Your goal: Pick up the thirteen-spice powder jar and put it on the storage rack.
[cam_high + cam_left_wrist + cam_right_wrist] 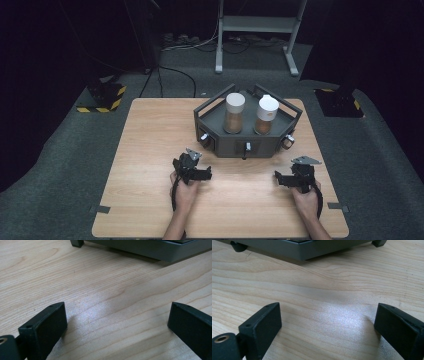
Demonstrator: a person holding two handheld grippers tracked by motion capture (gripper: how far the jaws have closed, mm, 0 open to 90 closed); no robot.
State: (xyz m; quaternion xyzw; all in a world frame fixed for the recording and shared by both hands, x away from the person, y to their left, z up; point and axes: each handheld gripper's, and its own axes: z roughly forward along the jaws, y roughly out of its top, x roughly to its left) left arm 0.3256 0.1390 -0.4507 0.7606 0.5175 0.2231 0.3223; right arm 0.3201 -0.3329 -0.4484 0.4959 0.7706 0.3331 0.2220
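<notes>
**Worktop and its load**

My pale wooden worktop (pixel 150 165) stands on grey floor (pixel 60 165). Toward its far edge sits a dark grey tray (pixel 239 146) on short feet. My two claws rest on the near boards, well apart.

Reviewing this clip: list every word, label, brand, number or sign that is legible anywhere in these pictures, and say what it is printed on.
No readable text in any picture.
Right jar: an orange band that may be a label, too small and blurred to read.
Left jar: no marking visible.
Grey tray: knobs on its front, no lettering visible.
Yellow-and-black hazard stripes on the floor: a warning pattern, no words.
Left claw and right claw: plain black jaws, unmarked.
</notes>
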